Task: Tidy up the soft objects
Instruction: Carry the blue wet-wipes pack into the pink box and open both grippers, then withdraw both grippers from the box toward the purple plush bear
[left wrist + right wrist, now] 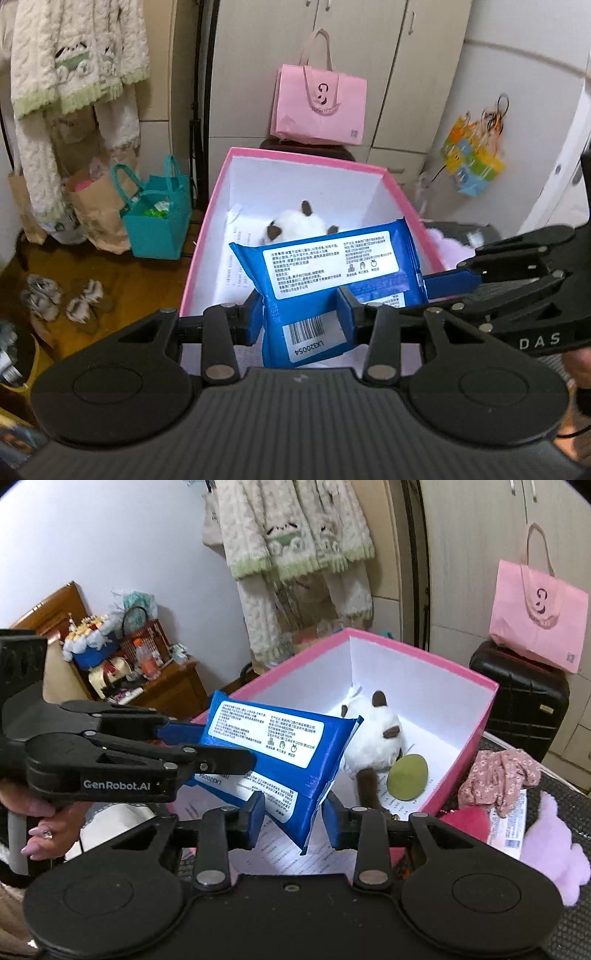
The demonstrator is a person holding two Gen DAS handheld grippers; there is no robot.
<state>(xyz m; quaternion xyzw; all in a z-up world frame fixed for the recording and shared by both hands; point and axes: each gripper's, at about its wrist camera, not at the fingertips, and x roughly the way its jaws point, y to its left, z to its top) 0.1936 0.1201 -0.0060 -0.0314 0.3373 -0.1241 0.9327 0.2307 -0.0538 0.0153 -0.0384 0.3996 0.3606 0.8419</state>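
Observation:
A blue wipes pack (325,280) hangs over the near end of an open pink box (295,157) with white inside walls. My left gripper (301,314) and my right gripper (293,812) are both shut on the wipes pack (280,749), one from each side. In the left wrist view the right gripper comes in from the right; in the right wrist view the left gripper comes in from the left. A white plush with brown ears (376,731) and a green oval piece (408,777) lie inside the box (476,705).
A floral pink cloth (498,775), a purple plush (554,849), a red-pink soft item (467,818) and a printed packet (511,823) lie right of the box. A black suitcase (524,698) carries a pink paper bag (539,616). Teal and brown bags (155,218) stand on the floor at left.

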